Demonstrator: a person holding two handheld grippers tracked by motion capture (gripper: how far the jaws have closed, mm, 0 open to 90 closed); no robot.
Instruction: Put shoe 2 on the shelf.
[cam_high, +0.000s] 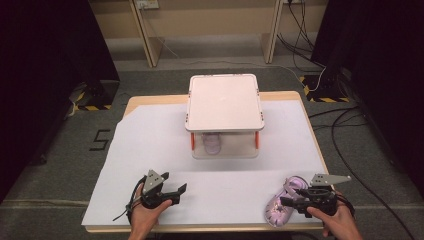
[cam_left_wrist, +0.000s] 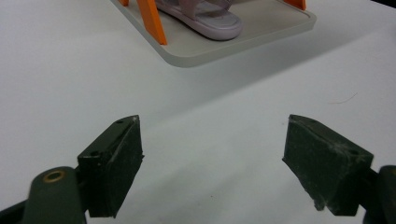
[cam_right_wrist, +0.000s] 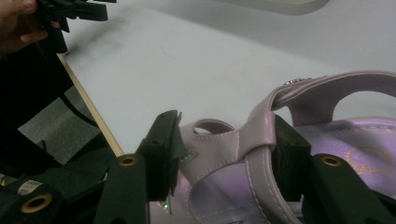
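Right gripper jaws pinch lilac sandal strap; left gripper jaws wide, empty.

A grey carpet floor surrounds the table — black curtains at nine and three o'clock, pale wooden legs and cables at twelve.

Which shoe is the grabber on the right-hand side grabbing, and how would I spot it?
Start at the white sheet over the table, then look to its near right corner, by the right gripper. There lies a shiny lilac sandal with straps, between the jaws. Its twin sits farther back, inside the small shelf rack.
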